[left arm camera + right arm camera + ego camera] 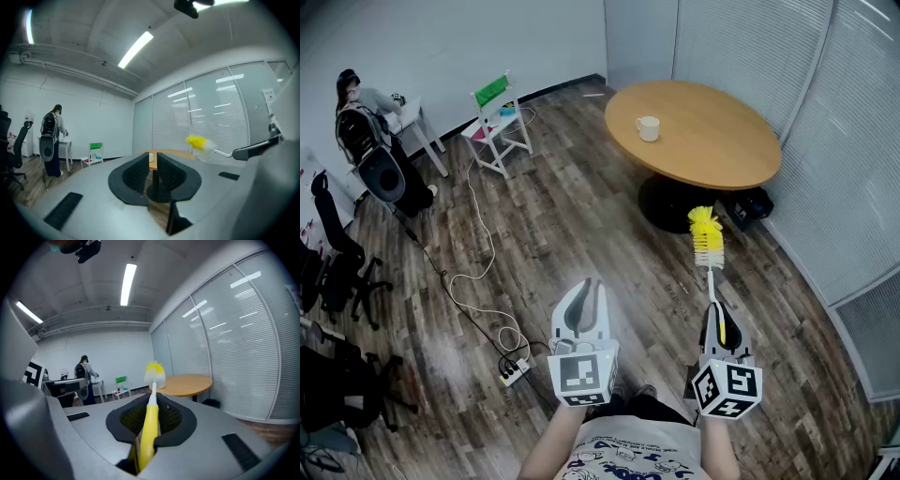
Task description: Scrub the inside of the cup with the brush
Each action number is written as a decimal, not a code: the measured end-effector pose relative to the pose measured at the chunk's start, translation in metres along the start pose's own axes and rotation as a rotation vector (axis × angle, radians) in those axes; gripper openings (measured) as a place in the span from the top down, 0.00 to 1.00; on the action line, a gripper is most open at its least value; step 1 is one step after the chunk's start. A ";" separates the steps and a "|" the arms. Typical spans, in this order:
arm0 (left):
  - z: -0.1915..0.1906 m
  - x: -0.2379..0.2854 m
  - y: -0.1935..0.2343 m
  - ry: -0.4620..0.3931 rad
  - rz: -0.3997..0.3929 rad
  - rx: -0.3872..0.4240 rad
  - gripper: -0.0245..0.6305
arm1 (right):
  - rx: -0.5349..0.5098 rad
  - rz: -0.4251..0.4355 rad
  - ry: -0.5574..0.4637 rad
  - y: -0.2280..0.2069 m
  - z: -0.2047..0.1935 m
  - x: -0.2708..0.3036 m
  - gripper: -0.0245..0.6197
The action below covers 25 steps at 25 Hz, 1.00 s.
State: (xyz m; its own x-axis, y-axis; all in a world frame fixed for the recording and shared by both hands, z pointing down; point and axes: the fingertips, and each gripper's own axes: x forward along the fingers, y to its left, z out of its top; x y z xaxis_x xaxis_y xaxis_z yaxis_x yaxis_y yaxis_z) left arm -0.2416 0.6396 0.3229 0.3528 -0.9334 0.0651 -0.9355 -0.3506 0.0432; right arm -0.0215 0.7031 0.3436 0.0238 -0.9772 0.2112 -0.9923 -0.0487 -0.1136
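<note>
The person stood well apart from the round table (pixel 712 141), so I think the scrubbing had not begun yet. The right gripper (pixel 718 323) was squeezed tight on the yellow handle of the brush (pixel 707 239). The fluffy end pointed up and forward, toward the table. Holding it low on the handle left the whole bristly end free to go down into a cup. The left gripper (pixel 584 302) held nothing. Its jaws stood a little apart with only a thin gap between them, maybe ready to hold the cup steady.

The cup (pixel 648 128) was white with a handle on one side. It stood upright on the table, near the left edge. It was too far off and small to tell if it was dirty inside. The brush had a yellow tuft on top, white bristles under it and a thin white stem
</note>
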 end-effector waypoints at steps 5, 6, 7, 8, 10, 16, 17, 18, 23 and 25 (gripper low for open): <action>0.000 0.001 -0.003 -0.006 0.000 0.002 0.87 | -0.001 -0.001 -0.001 -0.003 -0.002 0.000 0.89; 0.000 0.001 -0.003 -0.006 0.001 0.003 0.88 | -0.002 0.000 -0.001 -0.003 -0.002 0.001 0.89; -0.001 0.002 -0.003 -0.006 0.001 0.002 0.87 | -0.002 0.002 -0.001 -0.003 -0.002 0.001 0.89; -0.001 0.002 -0.003 -0.006 0.003 0.002 0.87 | -0.003 0.004 0.000 -0.003 -0.002 0.002 0.89; -0.002 0.003 -0.004 -0.004 0.007 0.000 0.87 | -0.001 0.008 0.001 -0.004 -0.003 0.004 0.89; -0.005 0.007 -0.007 0.003 0.017 -0.007 0.87 | 0.009 0.022 -0.003 -0.008 0.000 0.006 0.89; -0.005 0.009 -0.009 0.005 0.019 -0.008 0.87 | 0.009 0.025 -0.002 -0.010 0.001 0.008 0.89; -0.006 0.011 -0.011 0.007 0.022 -0.008 0.87 | 0.008 0.029 -0.001 -0.013 0.002 0.010 0.89; -0.011 0.016 -0.022 0.012 0.042 -0.012 0.87 | 0.005 0.050 0.005 -0.026 0.000 0.015 0.89; -0.014 0.016 -0.028 0.014 0.053 -0.013 0.87 | 0.000 0.059 0.005 -0.033 0.000 0.015 0.89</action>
State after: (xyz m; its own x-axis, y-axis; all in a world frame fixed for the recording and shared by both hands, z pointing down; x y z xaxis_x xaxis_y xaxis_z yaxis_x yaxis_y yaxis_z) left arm -0.2095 0.6351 0.3362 0.3034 -0.9494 0.0811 -0.9525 -0.2999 0.0525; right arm 0.0117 0.6896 0.3504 -0.0354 -0.9773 0.2090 -0.9920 0.0089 -0.1262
